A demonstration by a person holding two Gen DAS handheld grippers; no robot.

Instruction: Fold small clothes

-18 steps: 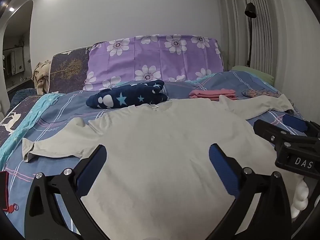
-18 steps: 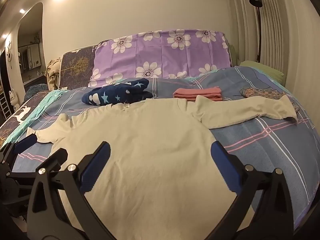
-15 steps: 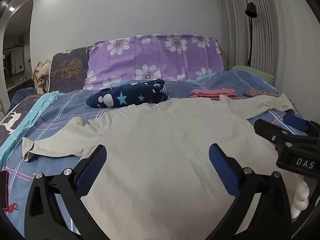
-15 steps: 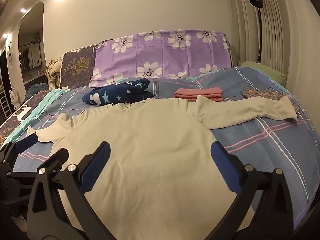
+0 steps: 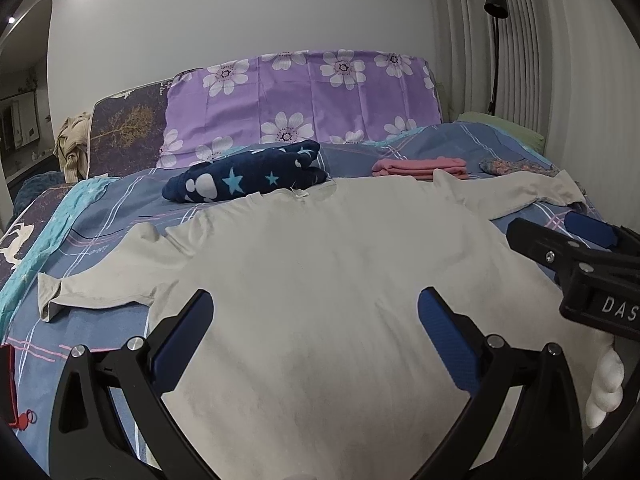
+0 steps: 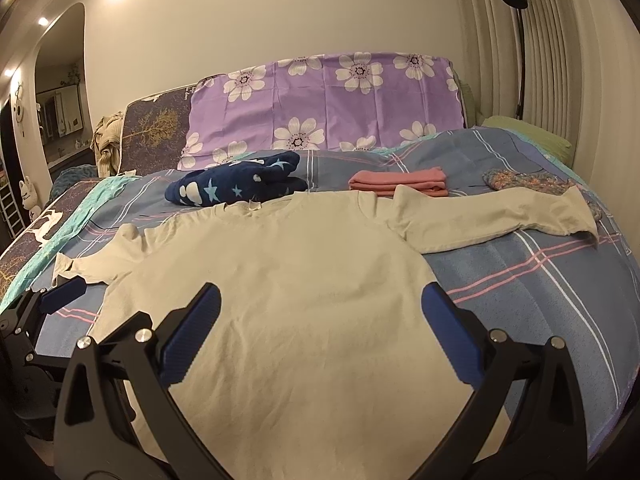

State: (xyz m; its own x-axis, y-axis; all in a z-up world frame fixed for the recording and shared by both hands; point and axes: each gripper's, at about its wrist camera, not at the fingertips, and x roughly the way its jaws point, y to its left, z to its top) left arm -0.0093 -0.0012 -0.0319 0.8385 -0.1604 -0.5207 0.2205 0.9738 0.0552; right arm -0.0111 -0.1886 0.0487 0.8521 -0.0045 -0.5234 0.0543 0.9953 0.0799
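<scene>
A beige long-sleeved shirt (image 5: 320, 272) (image 6: 288, 276) lies flat on the bed, collar toward the pillows and both sleeves spread out sideways. Above its lower body my left gripper (image 5: 314, 312) hovers open, nothing between its blue pads. My right gripper (image 6: 320, 306) is also open and empty, over the shirt's lower right part. In the left wrist view the right gripper (image 5: 580, 240) shows at the right edge. The left gripper (image 6: 44, 308) appears at the left edge of the right wrist view.
Behind the collar lie a folded navy star-print garment (image 5: 244, 178) (image 6: 236, 184), a folded pink stack (image 5: 420, 167) (image 6: 400, 182) and a small patterned cloth (image 6: 528, 180). A purple flowered pillow (image 5: 300, 108) leans against the wall. The blue plaid bedcover (image 6: 520, 280) is bare on the right.
</scene>
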